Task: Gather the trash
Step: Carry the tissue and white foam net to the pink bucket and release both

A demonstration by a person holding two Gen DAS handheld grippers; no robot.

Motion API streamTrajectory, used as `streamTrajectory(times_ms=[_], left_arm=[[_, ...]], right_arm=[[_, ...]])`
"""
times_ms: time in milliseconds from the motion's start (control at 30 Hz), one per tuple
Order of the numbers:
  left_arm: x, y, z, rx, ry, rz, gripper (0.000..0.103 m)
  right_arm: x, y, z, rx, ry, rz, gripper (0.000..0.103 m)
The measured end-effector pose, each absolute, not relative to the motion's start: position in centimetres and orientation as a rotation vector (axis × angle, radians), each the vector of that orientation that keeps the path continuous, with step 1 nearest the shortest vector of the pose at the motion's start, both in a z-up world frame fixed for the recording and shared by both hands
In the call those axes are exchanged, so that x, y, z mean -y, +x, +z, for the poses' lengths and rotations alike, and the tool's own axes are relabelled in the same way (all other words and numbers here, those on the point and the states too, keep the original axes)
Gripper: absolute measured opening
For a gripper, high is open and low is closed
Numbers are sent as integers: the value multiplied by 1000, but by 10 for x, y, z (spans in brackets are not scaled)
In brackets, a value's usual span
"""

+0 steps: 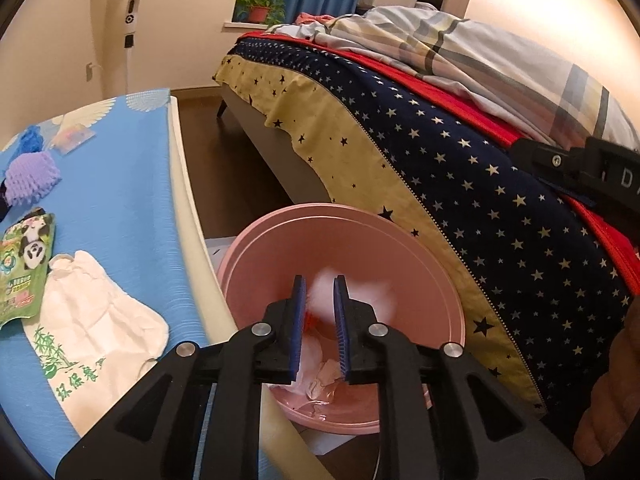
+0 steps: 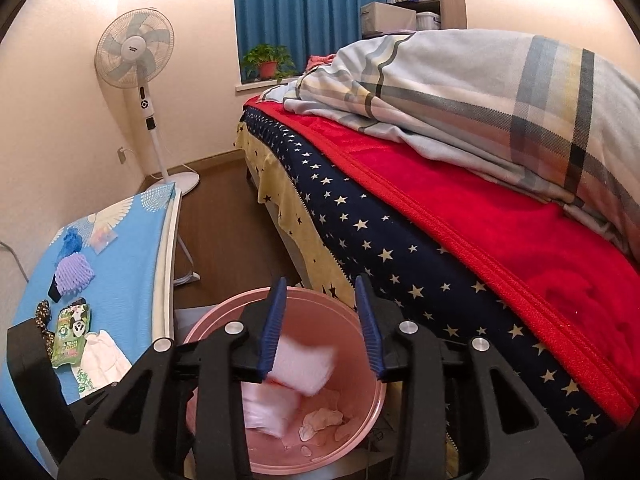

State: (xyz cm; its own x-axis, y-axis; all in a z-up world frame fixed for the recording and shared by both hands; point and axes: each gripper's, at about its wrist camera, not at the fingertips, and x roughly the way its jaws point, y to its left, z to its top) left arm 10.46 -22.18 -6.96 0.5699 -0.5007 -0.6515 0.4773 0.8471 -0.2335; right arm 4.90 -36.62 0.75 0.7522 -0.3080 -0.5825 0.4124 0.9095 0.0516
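A pink basin (image 1: 280,216) (image 2: 308,292) stands on the floor between the table and the bed, with crumpled paper scraps (image 1: 320,380) (image 2: 320,420) at its bottom. My left gripper (image 1: 320,284) hangs over it, jaws a little apart, and a blurred white tissue (image 1: 372,296) is just past its right finger, free of the pads. My right gripper (image 2: 321,284) stands open above the same basin. A blurred white tissue wad (image 2: 304,368) is in the air below its left pad, with another white wad (image 2: 268,412) under it.
To the left, a table with a blue cloth (image 1: 120,184) carries a white printed bag (image 1: 100,320), a green panda packet (image 1: 24,268), a purple fuzzy thing (image 1: 30,178) and a small wrapper (image 1: 74,138). The bed (image 2: 400,240) borders the basin on the right. A fan (image 2: 136,52) stands in the corner.
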Motion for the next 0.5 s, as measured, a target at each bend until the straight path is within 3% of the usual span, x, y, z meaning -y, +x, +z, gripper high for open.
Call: streamTrajectory(times_ms=[500], left_arm=[[194, 101, -55, -733, -52, -532, 15]], right_arm=[[359, 46, 14, -576, 190, -361, 37]])
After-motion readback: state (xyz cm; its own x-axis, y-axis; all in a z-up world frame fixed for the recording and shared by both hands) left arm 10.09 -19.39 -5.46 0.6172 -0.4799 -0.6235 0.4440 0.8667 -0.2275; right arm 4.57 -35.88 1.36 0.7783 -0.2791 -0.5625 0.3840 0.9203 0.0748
